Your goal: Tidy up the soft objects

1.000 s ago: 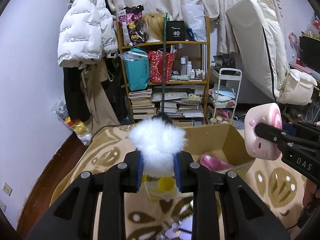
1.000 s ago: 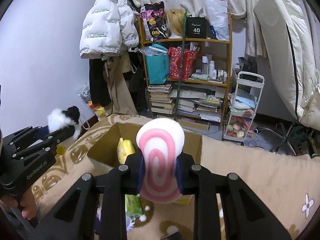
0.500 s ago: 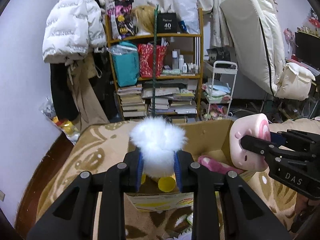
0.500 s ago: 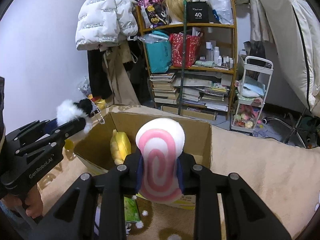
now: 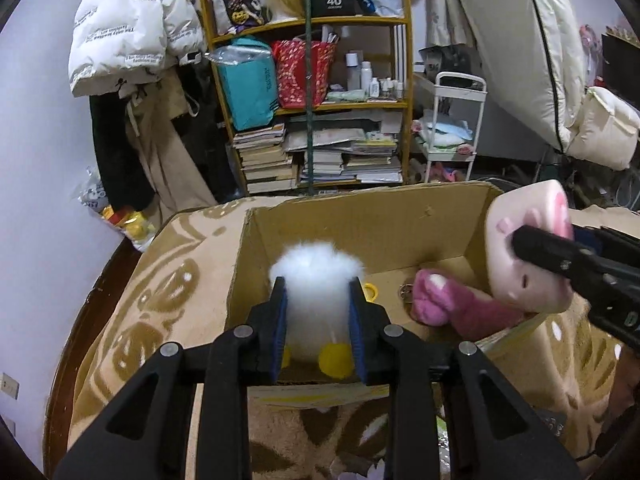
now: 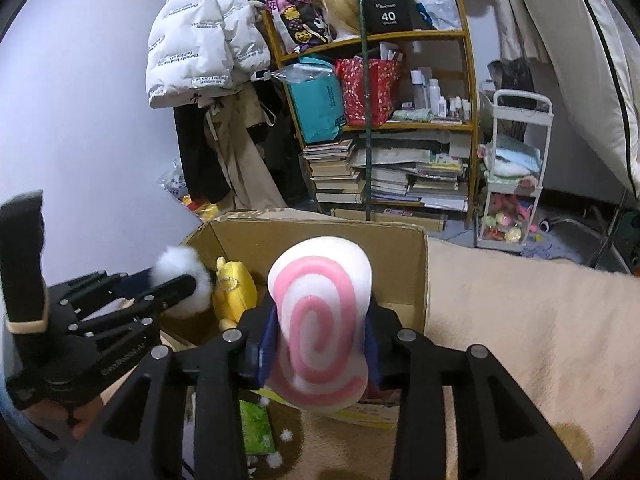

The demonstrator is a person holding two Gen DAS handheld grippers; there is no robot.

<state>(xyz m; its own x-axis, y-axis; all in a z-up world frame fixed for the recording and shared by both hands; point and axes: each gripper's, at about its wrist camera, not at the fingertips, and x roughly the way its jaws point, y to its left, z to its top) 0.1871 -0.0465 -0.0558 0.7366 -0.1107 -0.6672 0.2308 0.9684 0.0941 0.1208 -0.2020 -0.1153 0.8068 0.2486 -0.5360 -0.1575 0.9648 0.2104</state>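
Observation:
My left gripper (image 5: 318, 312) is shut on a white fluffy plush toy (image 5: 316, 284) with yellow feet, held over the open cardboard box (image 5: 360, 220). My right gripper (image 6: 318, 340) is shut on a pink-and-white swirl plush (image 6: 320, 320), held over the box's near edge (image 6: 320, 236). In the left wrist view the swirl plush (image 5: 524, 256) shows at the right over the box. A pink plush (image 5: 444, 300) lies inside the box. A yellow plush (image 6: 234, 288) lies inside at the left. The left gripper (image 6: 176, 284) with the white toy shows there too.
The box sits on a brown patterned blanket (image 5: 152, 292). A beige blanket (image 6: 520, 312) lies to the right. A green packet (image 6: 256, 424) and small white pompoms lie in front of the box. A crowded bookshelf (image 5: 320, 120), a white cart (image 6: 516, 184) and hanging coats stand behind.
Both grippers have moved forward and down toward the box. The white toy and the swirl plush now hang over its opening. Both stay gripped.

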